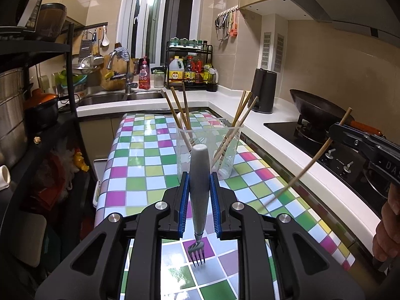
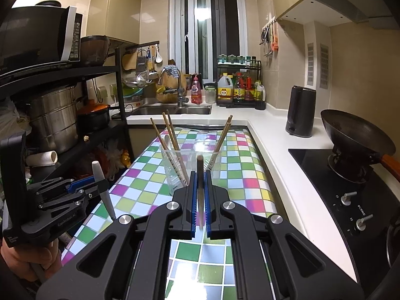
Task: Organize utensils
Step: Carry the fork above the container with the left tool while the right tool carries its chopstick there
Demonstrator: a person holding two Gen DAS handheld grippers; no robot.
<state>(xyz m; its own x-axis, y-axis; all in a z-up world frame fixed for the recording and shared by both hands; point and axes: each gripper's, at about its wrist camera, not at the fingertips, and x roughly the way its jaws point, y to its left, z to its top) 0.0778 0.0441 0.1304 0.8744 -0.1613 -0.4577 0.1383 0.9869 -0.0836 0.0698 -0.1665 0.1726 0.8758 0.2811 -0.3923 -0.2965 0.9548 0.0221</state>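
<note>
Left wrist view shows a grey-handled fork (image 1: 199,195) clamped between the blue pads of the left gripper (image 1: 199,207), handle up, tines pointing down just above the checkered table (image 1: 140,175). The right gripper (image 1: 350,137) has its jaws closed on a single wooden chopstick (image 1: 312,160), which slants down toward the table's right edge. In the right wrist view that chopstick (image 2: 200,187) stands blurred between the pads of the right gripper (image 2: 200,205), and the left gripper (image 2: 82,187) with the fork (image 2: 102,187) shows over the table's left edge. Just beyond both grippers, near the table's far end, stands a clear utensil holder (image 1: 208,147) with two compartments: chopsticks and a pale spoon (image 1: 180,120) lean in the left one, more chopsticks in the right.
</note>
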